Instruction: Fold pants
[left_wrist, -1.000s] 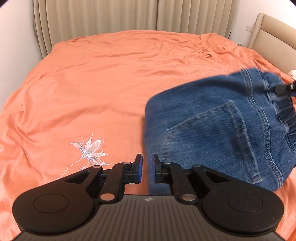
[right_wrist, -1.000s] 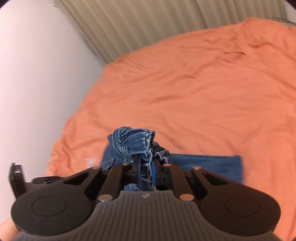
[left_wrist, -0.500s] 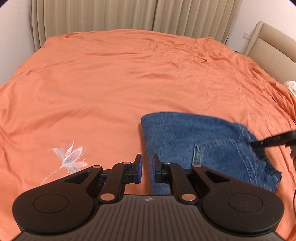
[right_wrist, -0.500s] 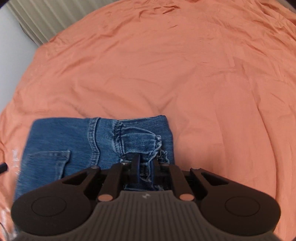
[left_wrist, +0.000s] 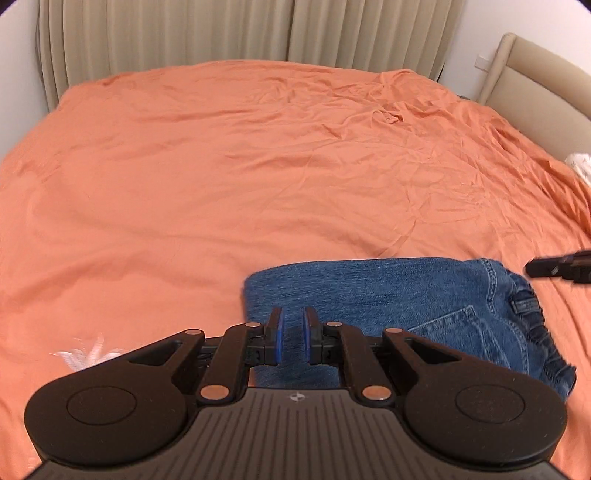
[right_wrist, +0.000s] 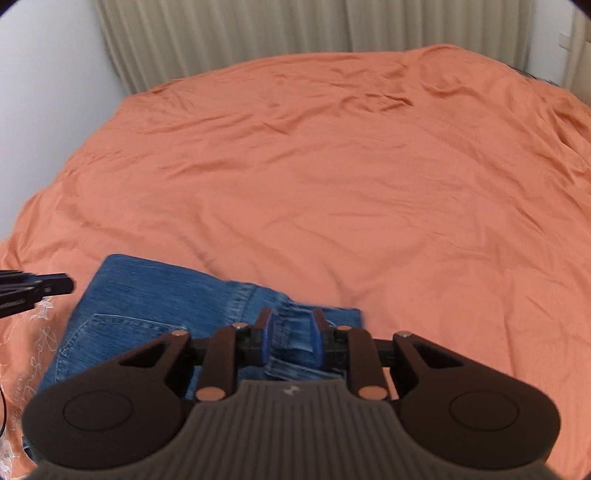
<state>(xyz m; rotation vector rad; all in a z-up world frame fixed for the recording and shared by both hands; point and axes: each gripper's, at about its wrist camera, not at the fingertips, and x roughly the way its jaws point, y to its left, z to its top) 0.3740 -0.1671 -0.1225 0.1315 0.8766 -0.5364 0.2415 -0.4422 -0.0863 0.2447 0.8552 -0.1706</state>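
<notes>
Jeans (right_wrist: 147, 302) lie folded on bedspread (right_wrist: 332, 184); right gripper (right_wrist: 291, 326) just opened off waistband, left gripper (left_wrist: 291, 328) narrow, empty.

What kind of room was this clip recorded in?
Most likely a bedroom: a wide bed under an orange sheet, a padded beige headboard at its side, and long pleated curtains behind. Folded jeans lie on the sheet.

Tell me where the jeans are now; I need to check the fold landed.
The jeans lie folded on the orange bedsheet, low and right in the left wrist view, low and left in the right.
</notes>
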